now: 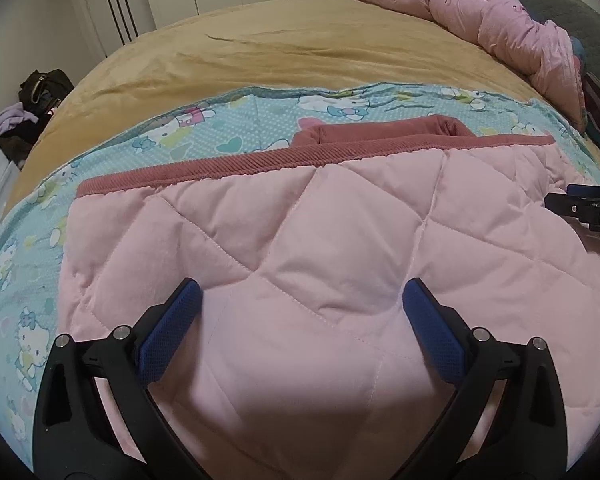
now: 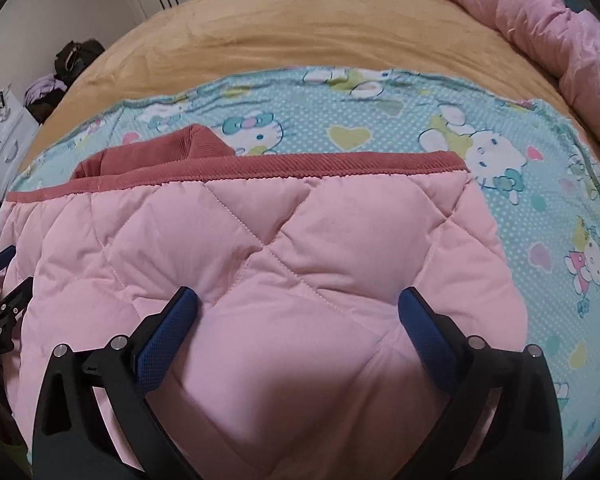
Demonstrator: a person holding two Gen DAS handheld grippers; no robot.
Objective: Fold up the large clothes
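The left gripper (image 1: 300, 320) hovers with its fingers (image 1: 172, 332) spread wide and empty over the pink quilted jacket (image 1: 300, 220), which lies flat on the cartoon-print blanket (image 1: 32, 280) on the bed (image 1: 260, 48). The right gripper (image 2: 298, 326) is likewise released. The padding between the fingers looks puffy; a shallow pinch may slip, or catch only the top layer, skewing the fold beyond the ribbed hem (image 2: 300, 166).

Black forked frames on left gripper (image 1: 302, 294) and right gripper (image 2: 299, 302), silver screws, blue textured pads (image 1: 432, 328).
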